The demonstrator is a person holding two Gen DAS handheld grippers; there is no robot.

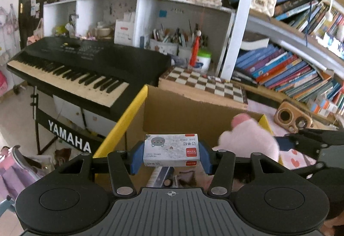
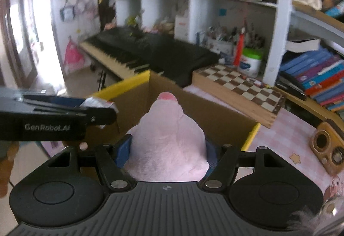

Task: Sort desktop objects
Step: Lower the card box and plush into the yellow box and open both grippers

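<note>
My left gripper (image 1: 171, 153) is shut on a small grey staples box (image 1: 171, 149) with a cat drawing and a red label, held above the open cardboard box (image 1: 185, 113). The blue pads (image 1: 135, 158) press on both short ends of the staples box. In the right wrist view my right gripper (image 2: 166, 151) is shut on a pink plush toy (image 2: 167, 141), also over the cardboard box (image 2: 215, 113). The plush toy (image 1: 249, 139) shows at the right of the left wrist view. The left gripper (image 2: 101, 114) with the staples box (image 2: 97, 102) shows at the left of the right wrist view.
The cardboard box has yellow flaps (image 1: 124, 122) and some items at its bottom (image 1: 169, 178). A black keyboard (image 1: 81, 68) stands to the left, a chessboard (image 1: 206, 83) behind the box, a wooden speaker (image 1: 292, 117) on the pink-checked desk (image 2: 286, 135), bookshelves (image 1: 301, 70) to the right.
</note>
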